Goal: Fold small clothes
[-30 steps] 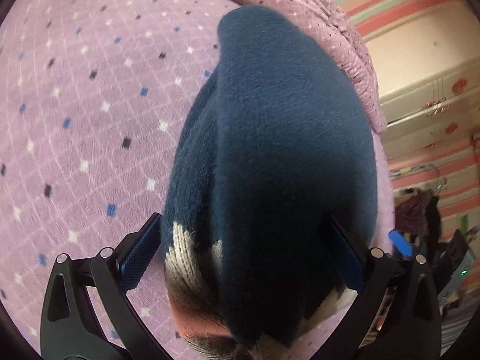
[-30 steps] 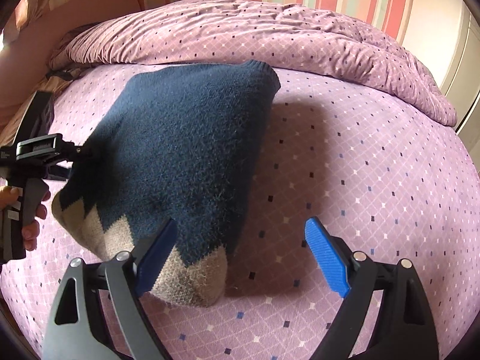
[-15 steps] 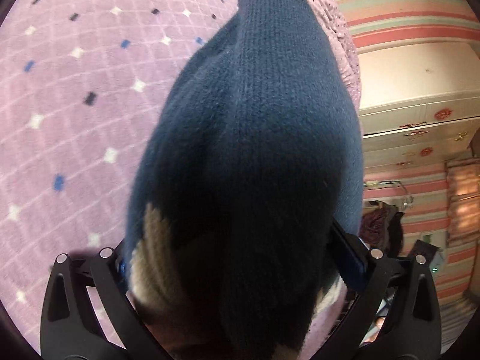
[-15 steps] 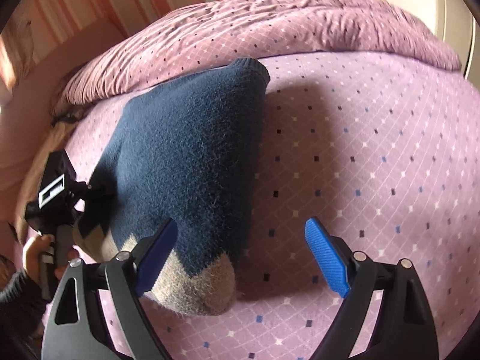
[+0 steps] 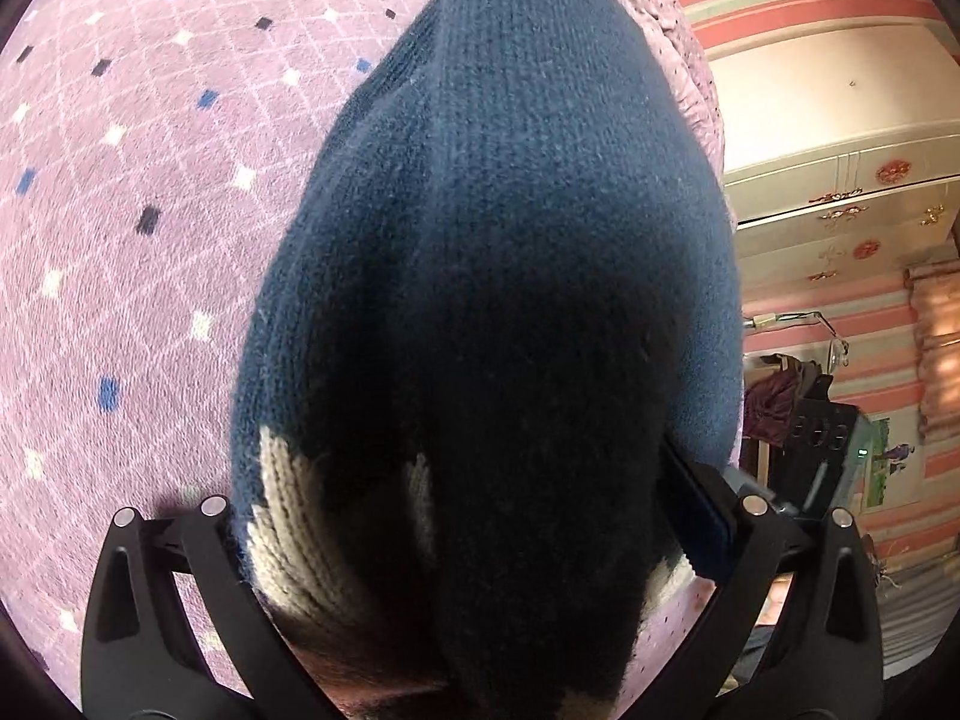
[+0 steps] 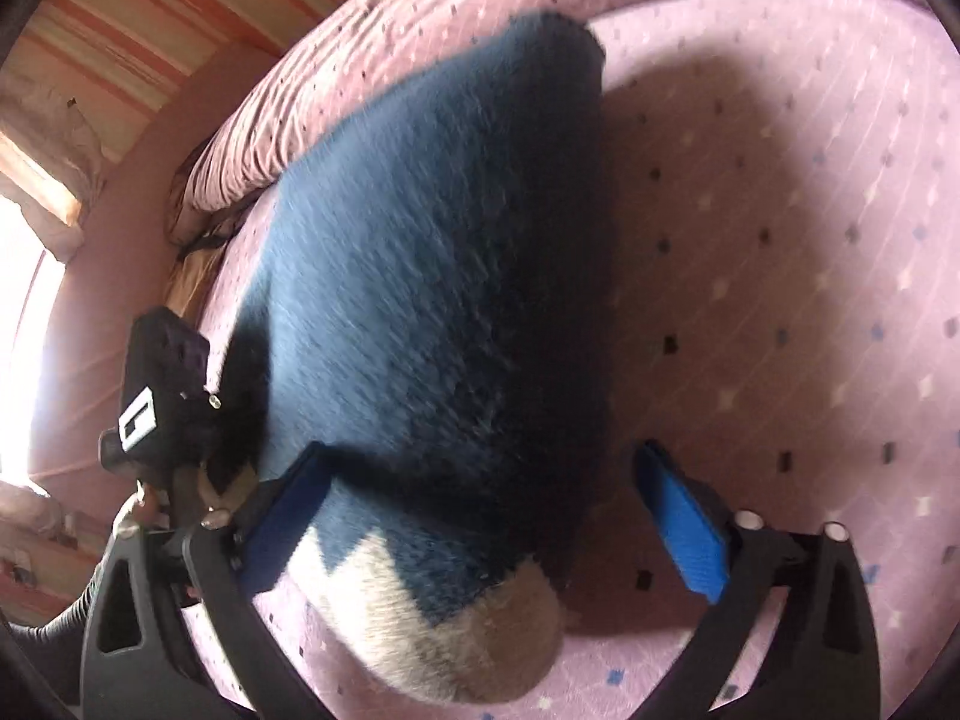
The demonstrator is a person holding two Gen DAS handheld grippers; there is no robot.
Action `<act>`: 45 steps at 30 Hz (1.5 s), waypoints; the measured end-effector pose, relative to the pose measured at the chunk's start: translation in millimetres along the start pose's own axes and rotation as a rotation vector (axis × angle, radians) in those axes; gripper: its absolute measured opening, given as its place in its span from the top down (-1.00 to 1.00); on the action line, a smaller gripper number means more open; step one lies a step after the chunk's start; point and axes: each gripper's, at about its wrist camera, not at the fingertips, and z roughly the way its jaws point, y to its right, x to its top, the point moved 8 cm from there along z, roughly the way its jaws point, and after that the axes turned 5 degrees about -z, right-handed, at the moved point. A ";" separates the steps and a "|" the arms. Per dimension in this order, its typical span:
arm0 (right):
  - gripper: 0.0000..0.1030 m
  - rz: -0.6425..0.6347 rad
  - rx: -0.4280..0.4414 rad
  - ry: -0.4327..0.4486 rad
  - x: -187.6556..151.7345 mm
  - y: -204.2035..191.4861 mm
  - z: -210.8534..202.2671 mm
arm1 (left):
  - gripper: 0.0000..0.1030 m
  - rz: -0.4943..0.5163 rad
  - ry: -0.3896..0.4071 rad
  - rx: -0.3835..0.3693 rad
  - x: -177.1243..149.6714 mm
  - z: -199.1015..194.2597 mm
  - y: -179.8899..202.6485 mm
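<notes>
Right wrist view: the right gripper (image 6: 480,522) was opening over the navy sweater's (image 6: 444,276) cream hem, its far pad (image 6: 684,534) clear above bare purple bedspread (image 6: 810,240). The left gripper (image 5: 456,546) straddled the sweater's bunched end; whether it pinched was unclear. No writing was readable.

Pink-and-green striped wall (image 5: 840,0), cream cabinet (image 5: 840,138) with floral motifs. Bright window (image 6: 24,300) at left. Purple diamond-print bedspread (image 5: 120,240), bunched duvet (image 6: 420,30).

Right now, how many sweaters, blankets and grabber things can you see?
Navy sweater: 1
Bunched-up purple duvet: 1
Hand-held grippers: 2, the left hand-held gripper and the right hand-held gripper
Total: 4
</notes>
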 end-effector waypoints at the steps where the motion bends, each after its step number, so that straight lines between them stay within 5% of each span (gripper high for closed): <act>1: -0.97 0.044 0.043 -0.011 -3.2 4.8 6.3 | -0.94 0.006 0.000 0.007 0.9 0.6 0.5; 4: -0.97 0.139 0.136 -0.022 -8.5 9.2 17.3 | -0.94 0.011 0.007 0.015 2.2 8.4 9.4; 10: -0.97 0.126 0.159 -0.017 -8.3 -1.9 32.7 | -0.94 0.013 0.009 0.040 -5.7 18.6 19.1; 17: -0.33 0.055 0.003 -0.033 2.0 -18.7 34.2 | -0.82 0.070 0.054 0.144 -12.0 27.3 42.3; 23: -0.02 -0.001 -0.111 -0.018 10.6 -44.2 29.2 | -0.59 0.100 0.114 0.173 -15.3 20.0 57.6; 31: 0.16 -0.066 -0.160 0.020 20.5 -69.5 14.5 | -0.15 0.139 0.176 0.225 -14.1 6.4 77.2; 45: 0.27 -0.150 -0.159 0.101 51.8 -66.2 -33.7 | 0.07 0.181 0.216 0.188 -8.1 -5.8 87.4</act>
